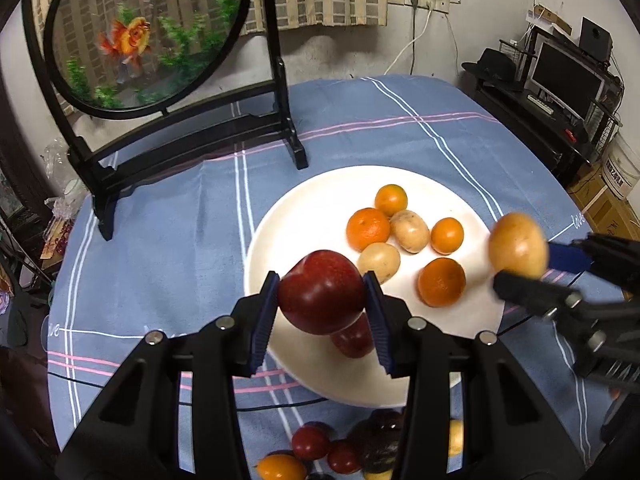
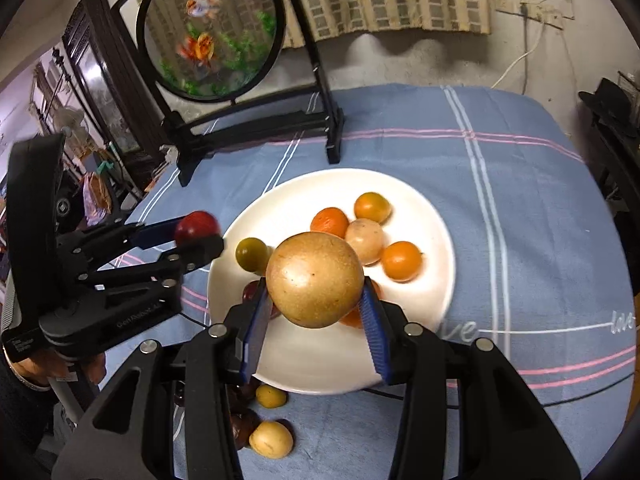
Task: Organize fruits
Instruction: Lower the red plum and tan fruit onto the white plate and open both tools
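My left gripper [image 1: 322,294] is shut on a dark red apple [image 1: 322,290], held above the near left rim of a white plate [image 1: 304,208]. In the right wrist view my right gripper [image 2: 314,296] is shut on a round tan-yellow fruit [image 2: 314,280] over the near part of the same plate [image 2: 436,280]. On the plate lie several oranges [image 1: 367,228], two pale yellow fruits [image 1: 410,230] and another red fruit [image 1: 354,340] under the apple. From the left wrist view the right gripper [image 1: 520,256] shows at the right, with its fruit [image 1: 518,245].
A black stand with a round goldfish screen [image 1: 144,32] fills the back left of the blue checked tablecloth [image 1: 168,240]. Loose small red, dark and yellow fruits [image 1: 310,442] lie on the cloth in front of the plate. A black cable [image 1: 120,386] runs across it.
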The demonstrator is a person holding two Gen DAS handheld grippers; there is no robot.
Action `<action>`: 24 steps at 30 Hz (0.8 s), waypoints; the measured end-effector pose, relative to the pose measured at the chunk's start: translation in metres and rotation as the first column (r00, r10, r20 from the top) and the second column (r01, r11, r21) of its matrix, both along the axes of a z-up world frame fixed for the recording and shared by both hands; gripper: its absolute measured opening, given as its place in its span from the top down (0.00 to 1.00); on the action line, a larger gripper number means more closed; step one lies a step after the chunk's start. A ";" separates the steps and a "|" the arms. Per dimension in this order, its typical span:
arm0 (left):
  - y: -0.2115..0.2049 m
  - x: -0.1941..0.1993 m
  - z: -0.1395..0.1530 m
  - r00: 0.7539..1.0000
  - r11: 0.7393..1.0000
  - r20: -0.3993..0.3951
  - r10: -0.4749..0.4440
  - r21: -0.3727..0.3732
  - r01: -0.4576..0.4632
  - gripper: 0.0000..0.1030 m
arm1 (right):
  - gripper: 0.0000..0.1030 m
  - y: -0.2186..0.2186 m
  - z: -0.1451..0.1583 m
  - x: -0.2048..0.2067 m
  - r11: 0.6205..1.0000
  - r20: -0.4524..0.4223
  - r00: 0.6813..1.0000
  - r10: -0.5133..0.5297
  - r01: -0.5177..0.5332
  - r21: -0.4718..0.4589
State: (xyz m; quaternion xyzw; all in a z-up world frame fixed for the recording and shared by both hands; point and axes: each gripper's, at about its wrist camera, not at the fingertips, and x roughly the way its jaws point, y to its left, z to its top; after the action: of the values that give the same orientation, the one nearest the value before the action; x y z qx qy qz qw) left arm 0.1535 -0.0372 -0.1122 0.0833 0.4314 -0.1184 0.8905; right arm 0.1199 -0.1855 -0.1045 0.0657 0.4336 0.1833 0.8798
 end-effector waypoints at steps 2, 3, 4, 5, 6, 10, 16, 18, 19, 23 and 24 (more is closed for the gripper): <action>-0.005 0.004 -0.004 1.000 1.000 -0.006 -0.005 0.006 0.005 0.58 | 0.57 0.008 -0.006 0.007 1.000 -0.010 1.000 0.013 -0.013 -0.012; -0.007 0.007 -0.006 1.000 1.000 -0.012 -0.009 0.010 0.009 0.58 | 0.57 0.009 -0.008 0.009 1.000 -0.014 1.000 0.017 -0.017 -0.013; -0.008 0.010 -0.009 1.000 1.000 -0.015 -0.006 0.015 0.006 0.58 | 0.57 0.011 -0.010 0.011 1.000 -0.018 1.000 0.020 -0.020 -0.016; -0.008 0.013 -0.011 1.000 1.000 -0.018 -0.003 0.020 0.003 0.58 | 0.57 0.012 -0.012 0.014 0.999 -0.019 1.000 0.023 -0.024 -0.021; -0.008 0.017 -0.014 1.000 1.000 -0.025 0.003 0.024 -0.002 0.58 | 0.57 0.013 -0.013 0.016 0.999 -0.022 0.999 0.028 -0.028 -0.029; -0.008 0.028 -0.021 0.999 0.999 -0.035 0.023 0.035 -0.021 0.57 | 0.56 0.020 -0.020 0.023 0.995 -0.028 0.998 0.055 -0.057 -0.078; -0.007 0.033 -0.020 0.999 0.998 0.002 0.051 0.040 -0.051 0.40 | 0.36 0.017 -0.018 0.023 0.991 0.026 0.999 0.024 -0.020 -0.133; -0.007 0.033 -0.018 0.999 0.998 0.004 0.046 0.030 -0.046 0.39 | 0.36 0.014 -0.012 0.022 0.992 0.048 0.998 0.029 -0.023 -0.123; -0.006 0.033 -0.016 0.999 0.998 0.009 0.046 0.033 -0.047 0.39 | 0.36 0.014 -0.010 0.022 0.992 0.055 0.998 0.029 -0.021 -0.128; -0.003 0.028 -0.008 0.999 0.999 0.022 0.047 0.026 -0.048 0.39 | 0.36 0.009 0.005 0.013 0.993 0.086 0.996 0.037 -0.027 -0.115; -0.001 0.027 -0.005 0.998 0.998 0.026 0.050 0.024 -0.050 0.39 | 0.36 0.008 0.009 0.010 0.994 0.091 0.995 0.037 -0.027 -0.110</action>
State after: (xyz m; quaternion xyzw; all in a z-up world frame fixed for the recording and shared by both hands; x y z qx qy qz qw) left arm 0.1801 -0.0378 -0.1170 0.0849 0.4236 -0.0898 0.8974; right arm 0.1302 -0.1777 -0.0958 0.0021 0.4025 0.1762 0.8983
